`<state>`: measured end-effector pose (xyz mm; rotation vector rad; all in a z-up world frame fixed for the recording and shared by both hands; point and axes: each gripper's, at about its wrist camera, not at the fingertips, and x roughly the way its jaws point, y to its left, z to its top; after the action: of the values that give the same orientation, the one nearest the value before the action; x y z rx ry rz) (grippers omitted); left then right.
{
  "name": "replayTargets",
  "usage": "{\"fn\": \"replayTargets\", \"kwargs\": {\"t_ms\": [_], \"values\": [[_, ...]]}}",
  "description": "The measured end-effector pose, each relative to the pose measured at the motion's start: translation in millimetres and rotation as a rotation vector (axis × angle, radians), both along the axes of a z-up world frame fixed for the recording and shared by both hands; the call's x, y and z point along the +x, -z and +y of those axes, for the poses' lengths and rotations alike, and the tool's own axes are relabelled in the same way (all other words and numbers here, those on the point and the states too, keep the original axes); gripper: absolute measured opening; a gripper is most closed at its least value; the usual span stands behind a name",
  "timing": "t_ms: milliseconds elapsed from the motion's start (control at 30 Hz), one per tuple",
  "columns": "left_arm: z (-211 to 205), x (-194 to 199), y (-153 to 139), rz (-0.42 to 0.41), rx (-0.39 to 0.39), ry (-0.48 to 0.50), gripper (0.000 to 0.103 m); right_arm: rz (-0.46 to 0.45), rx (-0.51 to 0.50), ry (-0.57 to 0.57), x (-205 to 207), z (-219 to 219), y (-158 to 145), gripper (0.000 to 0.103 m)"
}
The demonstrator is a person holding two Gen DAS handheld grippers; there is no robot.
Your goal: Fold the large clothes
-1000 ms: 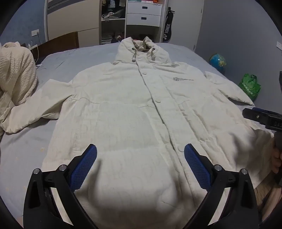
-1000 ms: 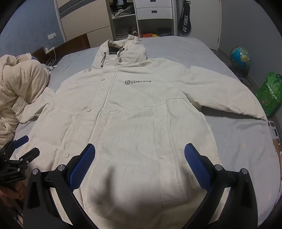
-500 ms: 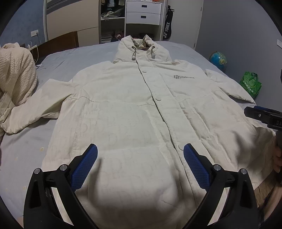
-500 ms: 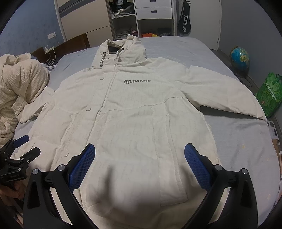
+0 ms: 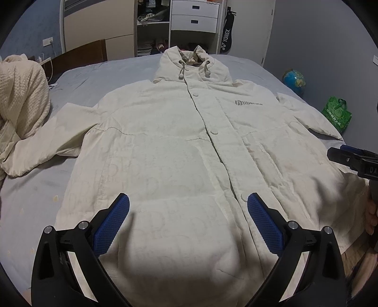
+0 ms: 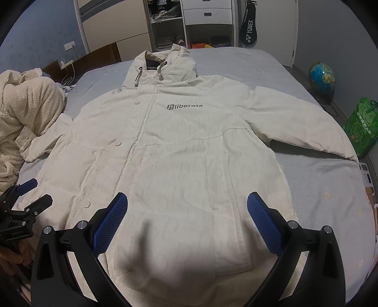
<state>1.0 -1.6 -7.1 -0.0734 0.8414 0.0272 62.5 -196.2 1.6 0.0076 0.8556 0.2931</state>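
1. We saw the cream hooded jacket (image 5: 179,151) lying face up and spread flat on the grey-blue bed (image 5: 94,80), buttoned down the front, hood toward the far end, hem toward us; a grey "liberate" logo (image 6: 184,106) sat on its chest; both sleeves lay stretched out to the sides.
2. Our left gripper (image 5: 188,212) hovered above the hem with its blue-padded fingers (image 5: 111,224) spread wide and nothing between them; we could not tell whether it touched the cloth.
3. Our right gripper (image 6: 187,212) hung over the other half of the hem, its jaws likewise wide apart and empty.
4. A cream knitted blanket (image 6: 26,118) lay heaped at the bed's left edge, touching the end of one sleeve.
5. Beyond the bed stood a white drawer unit (image 5: 195,15) beside open shelves, with a Yonex racket bag (image 6: 248,27) hanging near it; a globe (image 6: 322,78) and a green bag (image 6: 360,127) sat on the floor to the right.
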Motion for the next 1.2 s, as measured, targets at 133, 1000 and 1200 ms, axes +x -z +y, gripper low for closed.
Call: {"fn": "replayTargets", "kwargs": {"t_ms": [133, 1000, 1200], "values": [[-0.4, 0.1, -0.4, 0.0, -0.001, 0.001, 0.096, 0.0, -0.002, -0.001, 0.2, 0.8, 0.7, 0.097], [-0.6, 0.5, -2.6, -0.005, -0.002, 0.005, 0.096, -0.005, 0.003, 0.004, -1.0, -1.1, 0.2, 0.097], [-0.6, 0.8, -3.0, -0.007, -0.006, 0.007, 0.096, -0.007, 0.006, 0.004, -2.7, -0.3, -1.8, 0.097]]}}
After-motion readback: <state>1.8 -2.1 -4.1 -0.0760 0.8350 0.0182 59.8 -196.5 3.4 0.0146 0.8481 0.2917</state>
